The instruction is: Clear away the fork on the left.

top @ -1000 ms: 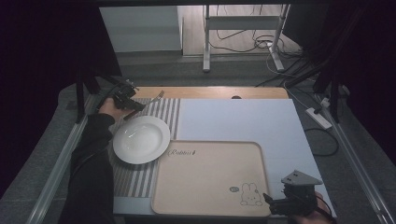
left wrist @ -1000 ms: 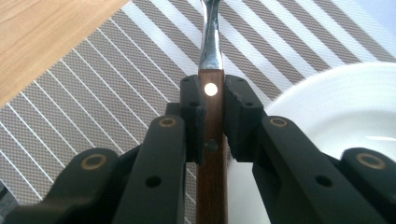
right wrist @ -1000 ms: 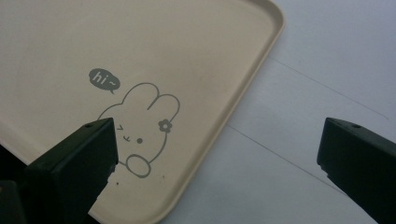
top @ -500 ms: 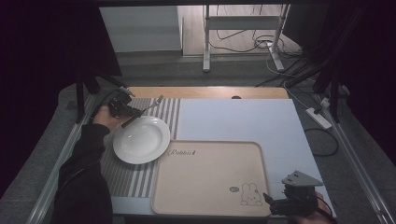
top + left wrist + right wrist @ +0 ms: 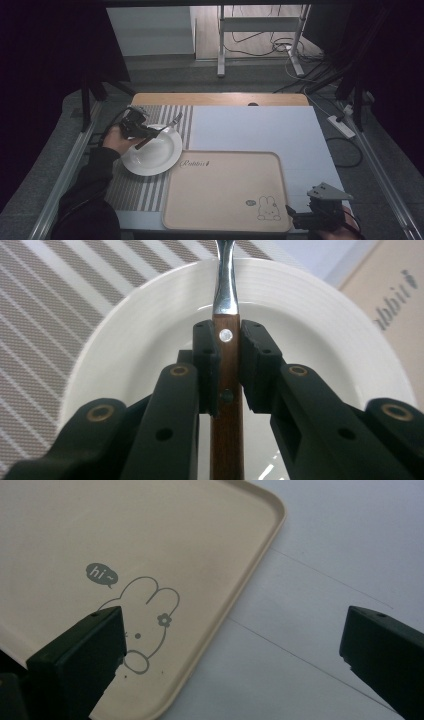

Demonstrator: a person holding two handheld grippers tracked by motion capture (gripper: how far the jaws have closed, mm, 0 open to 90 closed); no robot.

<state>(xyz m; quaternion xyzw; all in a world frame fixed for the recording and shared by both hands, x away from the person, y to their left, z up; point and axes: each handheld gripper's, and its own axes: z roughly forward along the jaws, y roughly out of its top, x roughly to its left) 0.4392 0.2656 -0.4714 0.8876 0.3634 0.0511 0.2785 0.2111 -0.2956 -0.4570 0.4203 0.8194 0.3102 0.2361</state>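
Note:
My left gripper is shut on the brown wooden handle of a fork. It holds the fork over the far left part of a white plate. In the left gripper view both pads clamp the fork's handle, and its steel neck runs out over the plate. My right gripper rests near the table's front right corner. Its jaws stand wide apart with nothing between them, right gripper straddling the corner of the beige tray.
The plate lies on a grey striped placemat at the left. A beige tray with a rabbit drawing takes up the front middle. A pale sheet covers the table behind it. Metal rails run along both table sides.
My left gripper has carried the fork from the far left edge of the placemat toward me, to above the plate. The right gripper has stayed where it was.

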